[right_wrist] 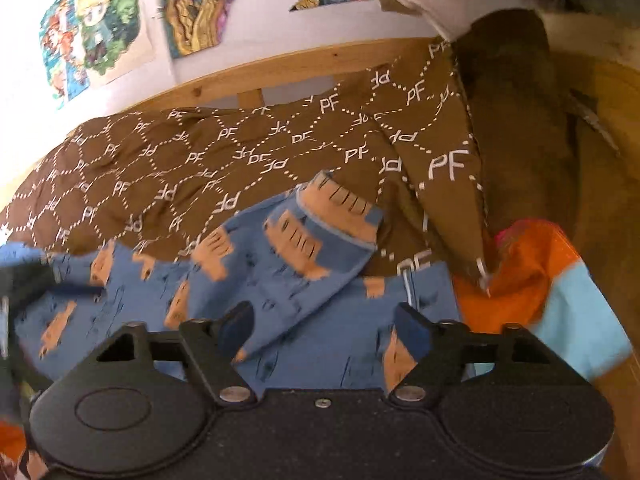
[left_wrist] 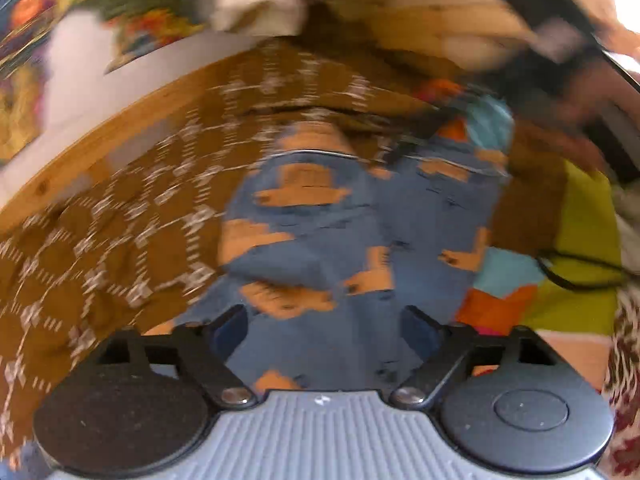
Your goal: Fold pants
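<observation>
The pants (left_wrist: 320, 220) are blue with peach patches and lie on a brown patterned bedspread (left_wrist: 120, 208). In the left wrist view, which is blurred, they stretch away from me with both legs side by side. My left gripper (left_wrist: 325, 330) stands open just above them, with cloth showing between its fingers but not pinched. In the right wrist view the pants (right_wrist: 280, 264) lie crosswise, with one leg end folded back over the rest. Above that near fold my right gripper (right_wrist: 326, 330) is open and its pads are clear of the cloth.
A wooden bed frame (right_wrist: 280, 68) and a white wall with colourful posters (right_wrist: 92, 28) lie beyond the bedspread (right_wrist: 180, 152). An orange, light-blue and yellow cloth (right_wrist: 540, 280) lies right of the pants. A dark blurred shape (right_wrist: 20, 280) sits at the left edge.
</observation>
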Demonstrator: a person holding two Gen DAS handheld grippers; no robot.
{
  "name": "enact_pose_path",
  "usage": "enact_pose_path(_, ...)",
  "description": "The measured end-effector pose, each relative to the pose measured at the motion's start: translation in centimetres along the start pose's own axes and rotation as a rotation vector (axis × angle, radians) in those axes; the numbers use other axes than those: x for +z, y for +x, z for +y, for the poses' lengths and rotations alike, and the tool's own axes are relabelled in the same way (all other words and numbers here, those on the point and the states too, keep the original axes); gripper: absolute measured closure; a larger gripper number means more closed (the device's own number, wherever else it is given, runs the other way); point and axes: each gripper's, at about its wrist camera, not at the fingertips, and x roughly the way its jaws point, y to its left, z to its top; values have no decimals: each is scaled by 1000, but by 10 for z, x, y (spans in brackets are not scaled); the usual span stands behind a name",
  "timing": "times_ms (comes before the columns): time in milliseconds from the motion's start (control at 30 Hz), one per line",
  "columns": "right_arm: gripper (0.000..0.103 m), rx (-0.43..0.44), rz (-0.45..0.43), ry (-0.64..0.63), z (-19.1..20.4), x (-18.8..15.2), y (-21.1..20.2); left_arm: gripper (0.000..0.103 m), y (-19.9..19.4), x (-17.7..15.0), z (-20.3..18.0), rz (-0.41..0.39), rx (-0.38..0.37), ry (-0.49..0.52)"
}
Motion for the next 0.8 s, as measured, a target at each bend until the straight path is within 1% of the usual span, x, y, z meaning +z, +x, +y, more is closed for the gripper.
enact_pose_path(67, 35, 3, 21, -20, -1, 12, 16, 30, 7, -1, -10, 7, -14, 41)
enact_pose_path(133, 38, -4, 43, -24, -6, 22, 36, 48, 15, -2, -15, 26, -17, 55)
enact_pose_path(167, 39, 0, 52, -11, -10, 26, 44, 52, 19, -2, -15, 38, -22, 58)
enact_pose_path(233, 43, 12, 58, 38, -21, 33, 56, 64, 21, -3, -17, 47, -26, 60)
enact_pose_path(267, 44, 24, 62, 74, -27, 35, 62, 67, 22, -4, -17, 50, -25, 64)
enact_pose_path(300, 45, 39, 69, 113, -33, 37, 66, 72, 23, -4, -16, 53, -28, 69)
enact_pose_path(333, 48, 58, 79, 162, -40, 38, 70, 77, 23, -3, -16, 56, -29, 75)
enact_pose_path(367, 54, 73, 87, 204, -45, 38, 74, 79, 23, -3, -17, 62, -27, 86)
enact_pose_path(400, 59, 78, 88, 238, -49, 38, 77, 81, 24, -3, -17, 64, -24, 97)
enact_pose_path(467, 76, 73, 85, 274, -53, 37, 78, 82, 23, -2, -18, 58, -13, 121)
enact_pose_path(500, 81, 71, 81, 296, -54, 36, 77, 83, 23, -3, -19, 51, -5, 136)
enact_pose_path(533, 89, 73, 70, 314, -55, 35, 74, 83, 21, -2, -21, 45, 3, 148)
enact_pose_path(667, 94, 63, 45, 315, -52, 34, 62, 79, 18, -5, -28, 19, 36, 187)
enact_pose_path(767, 95, 51, 38, 295, -50, 34, 54, 77, 16, -10, -37, -2, 64, 249)
enact_pose_path(800, 95, 49, 38, 297, -50, 34, 52, 73, 16, -11, -39, -9, 70, 266)
